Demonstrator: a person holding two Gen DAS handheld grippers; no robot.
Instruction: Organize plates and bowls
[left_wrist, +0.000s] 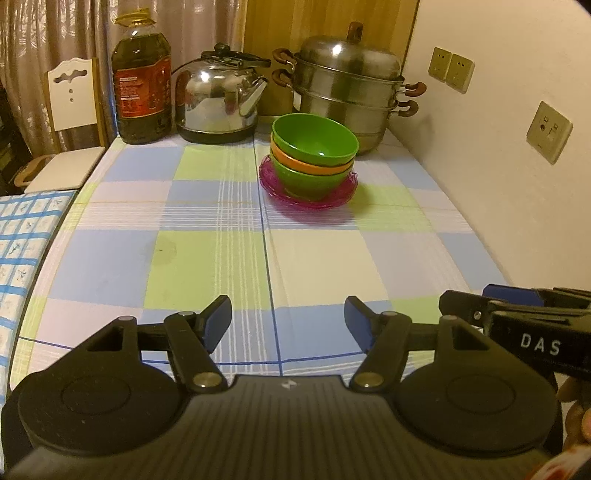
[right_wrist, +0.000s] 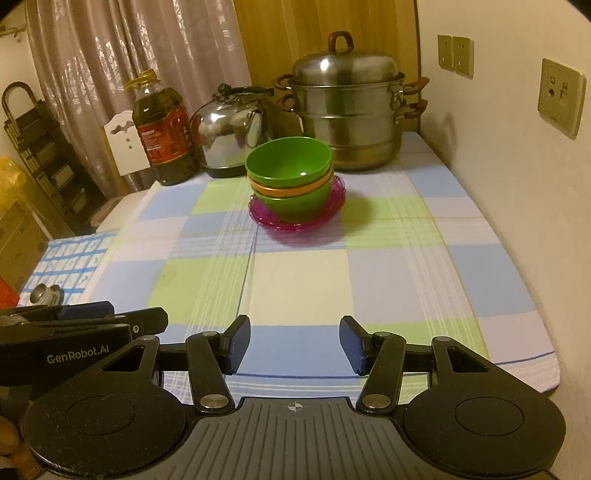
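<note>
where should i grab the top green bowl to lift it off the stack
Pinch the top green bowl by its near rim from the front, one finger inside, one outside. It sits upright and nested in the orange bowl, so only its rim is exposed. Both tools are open.

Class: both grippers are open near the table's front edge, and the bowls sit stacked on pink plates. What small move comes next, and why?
Probably none beyond drawing back: three bowls already nest on the pink plates, and the left gripper and right gripper hang open, holding nothing.

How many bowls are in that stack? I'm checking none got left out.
3: green top bowl, orange middle bowl, green bottom bowl, nested on the pink plates. More could hide inside.
</note>
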